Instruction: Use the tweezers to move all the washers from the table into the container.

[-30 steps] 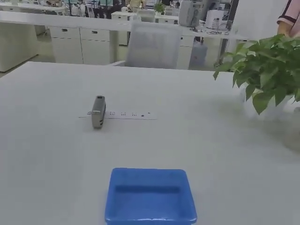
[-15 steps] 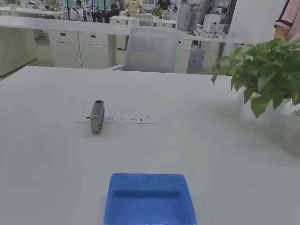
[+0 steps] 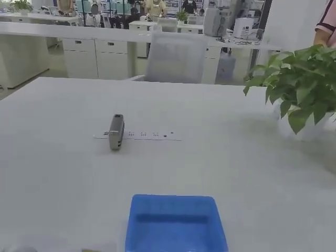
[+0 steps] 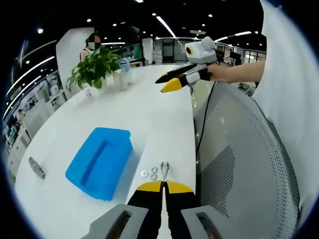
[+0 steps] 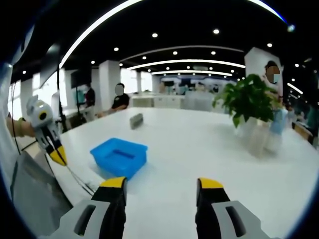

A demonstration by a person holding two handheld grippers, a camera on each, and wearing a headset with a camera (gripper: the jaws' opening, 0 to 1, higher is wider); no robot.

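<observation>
Some washers (image 4: 144, 174) lie beside tweezers (image 4: 164, 169), near the blue container (image 4: 99, 162). We see left gripper (image 4: 162, 185) clenched empty, right gripper (image 5: 162, 184) released.

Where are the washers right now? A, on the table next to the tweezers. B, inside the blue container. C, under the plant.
A: the washers lie on the table by the tweezers, outside the container.
</observation>
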